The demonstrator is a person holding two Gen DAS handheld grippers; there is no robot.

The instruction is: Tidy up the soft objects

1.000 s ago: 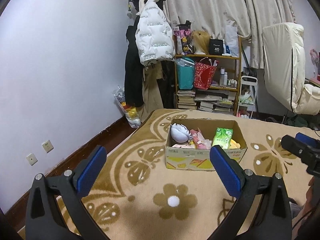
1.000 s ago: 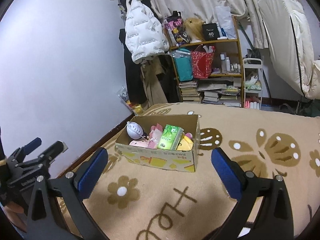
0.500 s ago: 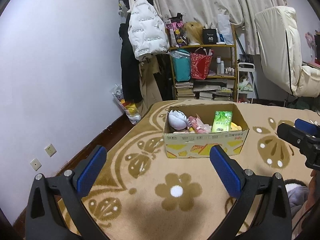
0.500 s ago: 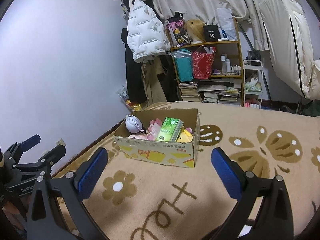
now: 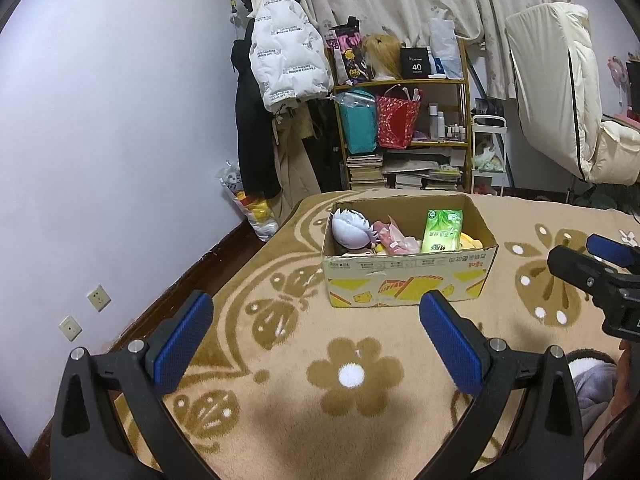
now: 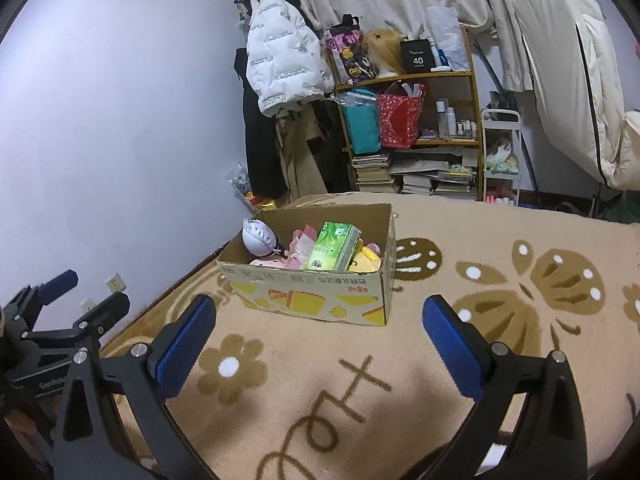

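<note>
A cardboard box (image 5: 408, 280) (image 6: 312, 292) stands on the beige patterned blanket. It holds a plush doll with a pale lilac head (image 5: 352, 229) (image 6: 259, 237), pink soft items (image 5: 394, 238) (image 6: 300, 246), a green tissue pack (image 5: 442, 231) (image 6: 332, 246) and something yellow (image 6: 366, 258). My left gripper (image 5: 316, 344) is open and empty, short of the box. My right gripper (image 6: 320, 344) is open and empty, also short of the box. Each gripper shows at the edge of the other's view.
The blanket (image 5: 280, 360) covers a bed beside a lilac wall with sockets (image 5: 99, 297). Behind stand a shelf with bags and books (image 5: 404, 128), hanging coats (image 5: 286, 64), curtains and a cream cover (image 5: 556, 92). A grey soft item (image 5: 592, 380) lies at lower right.
Both grippers have drawn back and tilted slightly, so the box sits a little higher and nearer the centre of view. Both stay open and empty.
</note>
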